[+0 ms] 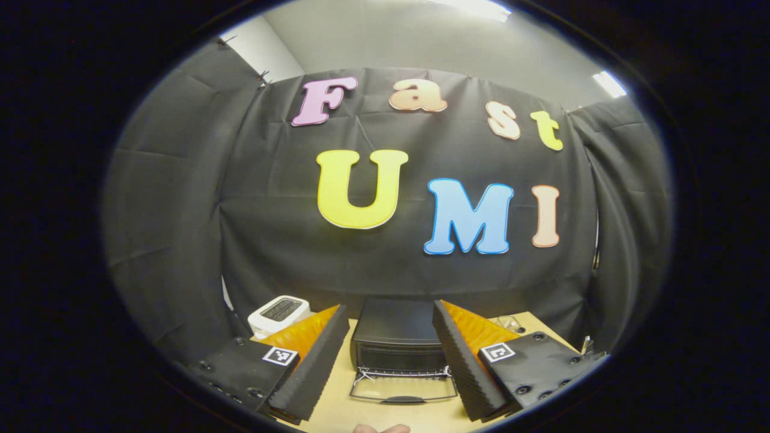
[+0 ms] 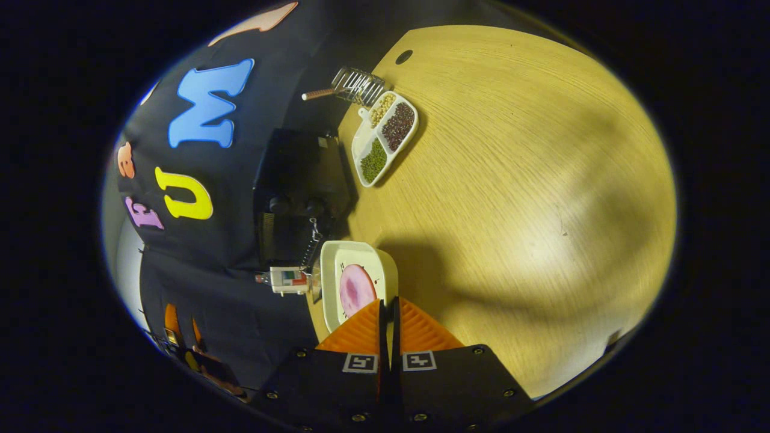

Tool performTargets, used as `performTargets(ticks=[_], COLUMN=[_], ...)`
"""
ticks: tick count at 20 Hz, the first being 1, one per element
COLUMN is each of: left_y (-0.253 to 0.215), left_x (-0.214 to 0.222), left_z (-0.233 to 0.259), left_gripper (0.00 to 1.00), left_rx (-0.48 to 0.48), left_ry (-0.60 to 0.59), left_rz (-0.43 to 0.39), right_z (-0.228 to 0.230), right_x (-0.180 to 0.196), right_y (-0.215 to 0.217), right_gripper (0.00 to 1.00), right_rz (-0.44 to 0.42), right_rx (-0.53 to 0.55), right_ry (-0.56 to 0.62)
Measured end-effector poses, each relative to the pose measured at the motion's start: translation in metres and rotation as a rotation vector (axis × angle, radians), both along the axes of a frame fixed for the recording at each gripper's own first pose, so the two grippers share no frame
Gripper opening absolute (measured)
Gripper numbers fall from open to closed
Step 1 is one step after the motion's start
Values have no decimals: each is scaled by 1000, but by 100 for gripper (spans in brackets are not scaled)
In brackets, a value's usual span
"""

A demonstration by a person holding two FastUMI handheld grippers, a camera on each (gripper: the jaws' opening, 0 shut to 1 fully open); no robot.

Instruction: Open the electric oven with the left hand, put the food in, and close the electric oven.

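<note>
In the left gripper view the black electric oven [image 1: 397,337] stands on the wooden table straight ahead. Its glass door [image 1: 403,388] lies folded down flat toward me. My left gripper [image 1: 390,307] is open, one finger on each side of the oven and apart from it, holding nothing. In the right gripper view my right gripper [image 2: 388,300] is shut on the near rim of a white rectangular dish [image 2: 337,258]. A round pink slice of food [image 2: 357,288] lies in the dish. The dish hangs beside the oven [image 2: 301,192], close to its door spring [image 2: 313,240].
A white appliance [image 1: 278,311] stands left of the oven. A divided white dish of beans [image 2: 385,138] and a wire rack with a wooden handle [image 2: 355,87] sit on the table [image 2: 511,180] past the oven. A small white object [image 2: 289,279] is by the door.
</note>
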State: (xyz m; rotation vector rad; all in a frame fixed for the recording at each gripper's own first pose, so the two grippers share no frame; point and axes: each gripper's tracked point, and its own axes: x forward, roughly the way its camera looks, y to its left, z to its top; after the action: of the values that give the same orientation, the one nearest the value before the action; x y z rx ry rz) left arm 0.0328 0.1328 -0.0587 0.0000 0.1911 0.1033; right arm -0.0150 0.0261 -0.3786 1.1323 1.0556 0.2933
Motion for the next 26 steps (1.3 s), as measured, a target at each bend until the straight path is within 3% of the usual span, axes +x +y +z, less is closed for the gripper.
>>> performTargets(ticks=[3, 4, 5, 11, 13, 14, 16, 18, 23, 26], left_y=[-3, -4, -3, 9, 16, 21, 33, 45, 63, 71], left_x=[3, 2, 2, -2, -5, -7, -9, -14, -29, -37], left_z=[6, 9, 11, 15, 16, 17, 22, 26, 34, 36], left_gripper=[91, 91, 99, 95, 91, 99, 91, 99, 95, 99], left_rx=[5, 5, 6, 14, 16, 17, 16, 21, 52, 52], left_ry=[-21, -26, -33, -58, -62, -65, -74, -86, -106, -109], left_rz=[-30, -41, -50, -97, -108, -110, -106, -98, -92, -85], right_z=[19, 23, 30, 41, 43, 43, 42, 42, 41, 37], right_x=[-4, -6, -8, -4, 3, 6, 17, 25, 53, 69], right_y=[19, 26, 33, 68, 81, 87, 101, 114, 148, 165], right_gripper=[1, 1, 1, 1, 1, 1, 1, 1, 1, 1], right_rz=[-33, -38, -45, -164, -213, -239, -283, -323, -425, -466], right_rx=[33, 35, 35, 3, 6, 6, 4, -9, -1, -26], right_ry=[-33, -43, -54, -54, -58, -59, -52, -43, -13, 15])
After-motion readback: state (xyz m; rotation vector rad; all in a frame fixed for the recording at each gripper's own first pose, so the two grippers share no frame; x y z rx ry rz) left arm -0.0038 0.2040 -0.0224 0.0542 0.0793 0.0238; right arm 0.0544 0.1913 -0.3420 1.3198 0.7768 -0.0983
